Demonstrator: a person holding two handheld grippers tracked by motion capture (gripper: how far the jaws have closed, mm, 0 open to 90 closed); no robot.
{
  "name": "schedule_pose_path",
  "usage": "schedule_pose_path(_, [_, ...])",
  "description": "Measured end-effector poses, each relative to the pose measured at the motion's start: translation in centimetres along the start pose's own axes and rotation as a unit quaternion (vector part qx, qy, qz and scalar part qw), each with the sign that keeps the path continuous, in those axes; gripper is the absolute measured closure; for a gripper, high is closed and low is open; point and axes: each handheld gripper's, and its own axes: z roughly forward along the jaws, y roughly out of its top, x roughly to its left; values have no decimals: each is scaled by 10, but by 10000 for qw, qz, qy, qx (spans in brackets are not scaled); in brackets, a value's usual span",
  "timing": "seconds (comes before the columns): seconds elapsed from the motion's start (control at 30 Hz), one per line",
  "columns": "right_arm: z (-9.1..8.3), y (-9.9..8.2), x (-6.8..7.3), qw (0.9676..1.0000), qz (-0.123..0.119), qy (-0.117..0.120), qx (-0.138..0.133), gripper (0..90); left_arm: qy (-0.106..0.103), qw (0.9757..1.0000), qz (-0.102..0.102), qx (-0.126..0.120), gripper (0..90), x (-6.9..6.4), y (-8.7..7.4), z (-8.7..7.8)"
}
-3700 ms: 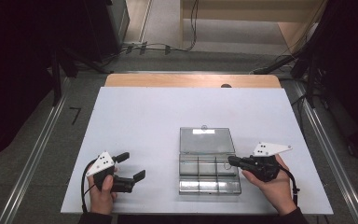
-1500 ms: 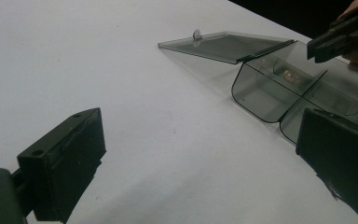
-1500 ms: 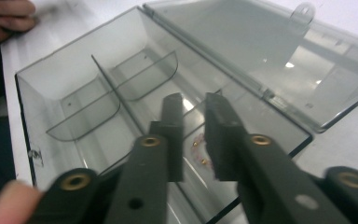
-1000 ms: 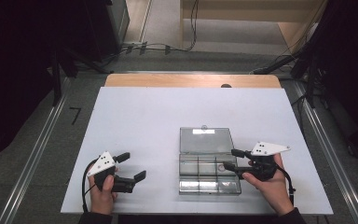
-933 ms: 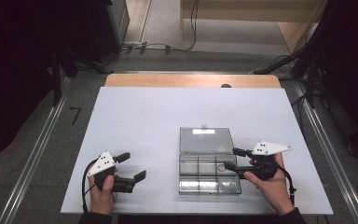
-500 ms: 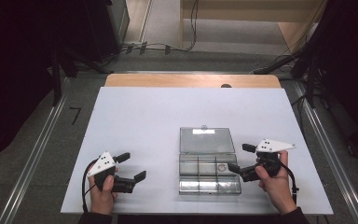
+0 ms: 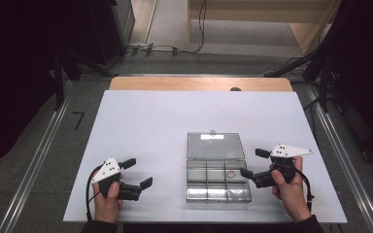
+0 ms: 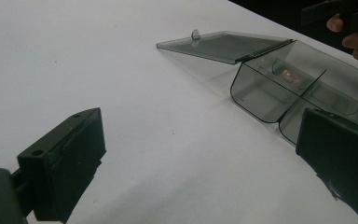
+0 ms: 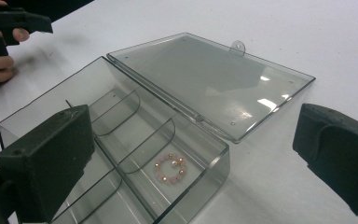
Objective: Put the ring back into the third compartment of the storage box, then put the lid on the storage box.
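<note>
A clear smoked plastic compartment box [image 7: 218, 194] stands open on the white table, its lid [image 7: 215, 146] laid flat behind it. A small ring of pink and white beads [image 7: 230, 173] [image 9: 170, 168] [image 8: 287, 74] lies in a right-hand compartment. My right gripper [image 7: 254, 163] [image 9: 193, 149] is open just off the box's right side, jaws pointing at it, nothing between them. My left gripper [image 7: 137, 173] [image 8: 200, 154] is open and empty at the table's near left, well apart from the box.
The white table [image 7: 175, 121] has bare room left of and behind the box. A wooden strip [image 7: 199, 83] runs along its far edge. Metal rails [image 7: 39, 150] flank both sides, and cables [image 7: 175, 48] lie on the floor beyond.
My right gripper, shut over the box's right compartments 3.7 s ago, has opened and drawn back to the right, off the box. The left gripper has stayed still.
</note>
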Motion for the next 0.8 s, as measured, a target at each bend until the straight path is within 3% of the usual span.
schedule_pose_path(0.13, [0,0,-1,10000,1,-25,-24,0,39,10000,51,-23,6,-4,2,1])
schedule_pose_path(0.53, [-3,0,-3,10000,9,-39,-37,0,-233,9994,265,-35,6,-25,21,18])
schedule_pose_path(0.8, [-5,0,-4,10000,3,-49,-52,0,-287,9992,256,-73,6,-31,32,23])
